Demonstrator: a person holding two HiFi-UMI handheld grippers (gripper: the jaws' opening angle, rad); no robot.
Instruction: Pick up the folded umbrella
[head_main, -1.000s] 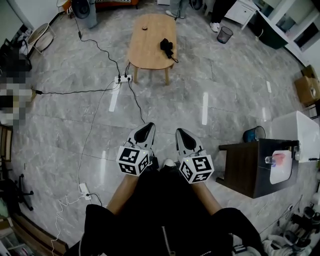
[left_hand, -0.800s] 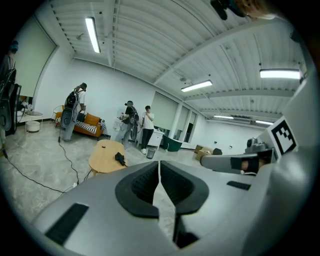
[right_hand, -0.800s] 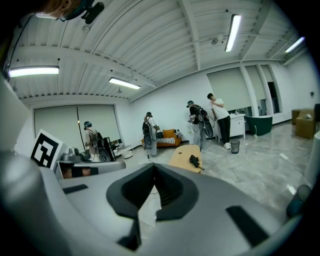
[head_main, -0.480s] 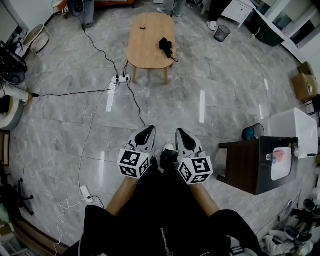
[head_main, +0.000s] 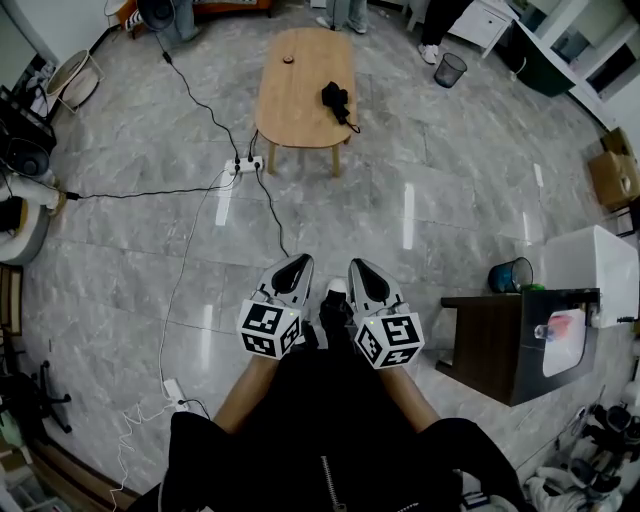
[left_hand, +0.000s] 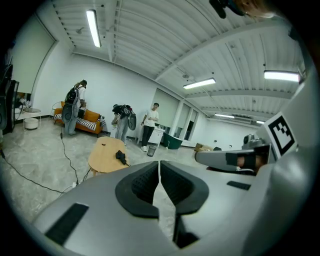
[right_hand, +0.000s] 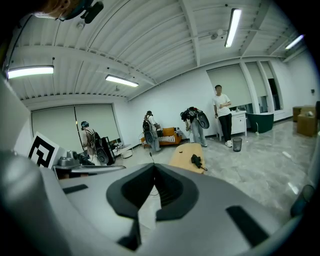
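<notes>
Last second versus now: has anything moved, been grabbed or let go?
The person has edged toward the table: a shoe has come forward between the tools, and the power strip sits slightly lower in the head view. Nothing was grabbed or released. The left tool and right tool stay shut and empty, side by side; the folded umbrella still lies untouched on the table.

Open-plan lab or office space, wide grey tiled floor (head_main: 450, 200), ribbed white ceiling with strip lights (left_hand: 93, 27), cables running to a power strip (head_main: 244, 164), low wooden table (head_main: 295, 95), orange sofa (left_hand: 89, 120), people (left_hand: 75, 107) wearing equipment
</notes>
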